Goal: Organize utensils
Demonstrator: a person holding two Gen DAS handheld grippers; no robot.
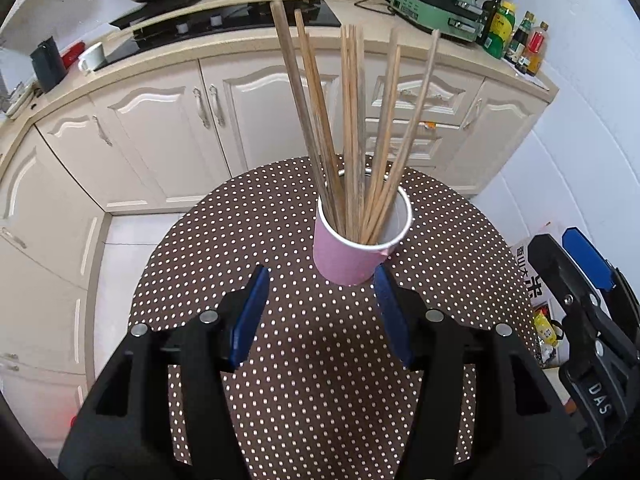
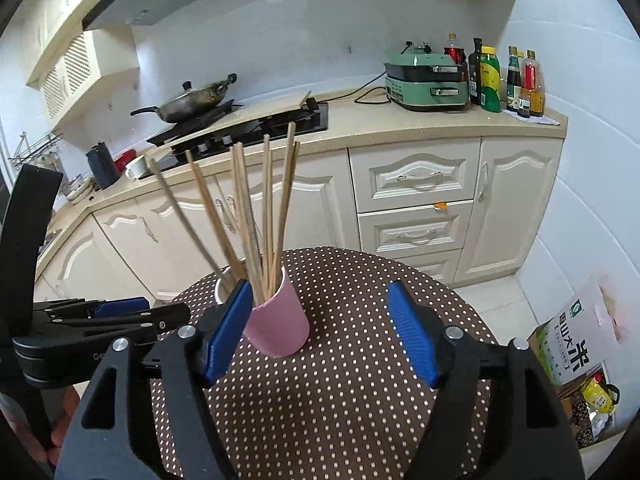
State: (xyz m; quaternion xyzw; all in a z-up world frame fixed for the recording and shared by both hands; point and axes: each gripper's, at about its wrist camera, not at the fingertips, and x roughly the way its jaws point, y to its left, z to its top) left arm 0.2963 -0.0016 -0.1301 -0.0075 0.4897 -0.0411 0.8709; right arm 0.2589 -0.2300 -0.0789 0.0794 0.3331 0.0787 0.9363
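A pink paper cup (image 1: 352, 252) stands upright on the round brown polka-dot table (image 1: 280, 360), holding several wooden chopsticks (image 1: 352, 128) that fan upward. My left gripper (image 1: 322, 280) is open and empty, just in front of the cup. In the right wrist view the cup (image 2: 280, 324) and chopsticks (image 2: 260, 216) are left of centre. My right gripper (image 2: 318, 300) is open and empty, its left pad close beside the cup. A metal cup rim (image 2: 224, 284) shows behind the pink cup.
The right gripper (image 1: 584, 292) shows at the right edge of the left view; the left gripper (image 2: 116, 316) at the left of the right view. Kitchen counter (image 2: 400, 120) with stove, wok, green appliance and bottles lies behind. A rice bag (image 2: 576, 336) stands on the floor at right.
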